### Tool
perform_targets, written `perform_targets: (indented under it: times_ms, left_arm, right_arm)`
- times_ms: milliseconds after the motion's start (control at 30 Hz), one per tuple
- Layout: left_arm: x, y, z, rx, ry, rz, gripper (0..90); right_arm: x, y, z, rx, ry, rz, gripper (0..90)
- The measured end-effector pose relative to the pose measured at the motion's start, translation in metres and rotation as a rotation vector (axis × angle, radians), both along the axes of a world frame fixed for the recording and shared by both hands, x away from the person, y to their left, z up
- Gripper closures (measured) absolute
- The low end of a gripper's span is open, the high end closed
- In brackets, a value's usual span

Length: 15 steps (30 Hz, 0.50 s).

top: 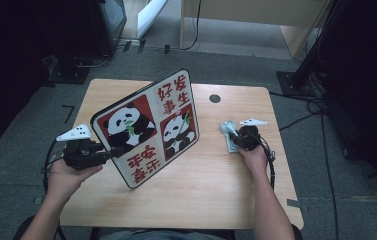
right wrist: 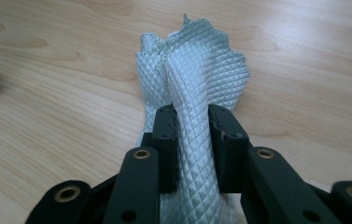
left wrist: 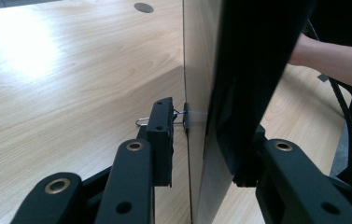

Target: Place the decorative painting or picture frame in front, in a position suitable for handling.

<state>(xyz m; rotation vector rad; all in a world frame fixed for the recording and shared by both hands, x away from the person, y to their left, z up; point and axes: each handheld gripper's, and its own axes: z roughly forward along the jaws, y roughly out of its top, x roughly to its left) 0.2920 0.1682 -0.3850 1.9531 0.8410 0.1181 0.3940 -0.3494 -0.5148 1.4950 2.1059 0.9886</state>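
Note:
A board (top: 148, 127) with red and white panda pictures and red characters stands tilted on its lower edge on the wooden table (top: 216, 185). My left gripper (top: 110, 153) is shut on its left edge. In the left gripper view one jaw presses a small binder clip (left wrist: 185, 116) against the board's pale back (left wrist: 199, 70), and the other jaw lies on the dark front; my left gripper (left wrist: 206, 147) straddles the edge. At the table's right, my right gripper (top: 236, 139) is shut on a pale blue-grey quilted cloth (top: 227, 128). The cloth (right wrist: 192, 70) bunches up between the pads of my right gripper (right wrist: 192, 140).
A round dark cable hole (top: 215, 98) sits near the table's far edge. Cables (top: 306, 107) run over the grey floor to the right, and dark equipment stands around the table. The person's right forearm (left wrist: 332, 56) shows past the board in the left gripper view.

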Motion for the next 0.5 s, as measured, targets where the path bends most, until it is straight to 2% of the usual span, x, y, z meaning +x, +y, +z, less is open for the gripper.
perform_targets:
  times_ms: [133, 200, 400, 500]
  left_arm:
    - [0.0, 0.0, -0.001, -0.007, 0.002, 0.001, 67.3]
    - [0.0, 0.0, -0.001, -0.012, 0.002, 0.002, 67.5]
    - [0.002, -0.004, -0.003, -0.017, 0.013, -0.005, 72.7]
    - [0.002, -0.004, -0.003, -0.018, 0.013, -0.003, 74.2]
  right_arm:
    - [0.0, -0.004, 0.001, 0.03, 0.02, 0.01, 77.6]
    - [0.003, -0.005, 0.006, 0.038, 0.054, 0.005, 78.5]
    - [0.004, 0.0, 0.019, 0.079, 0.063, 0.027, 78.8]
    - [0.004, 0.004, 0.029, 0.082, 0.035, 0.042, 78.9]
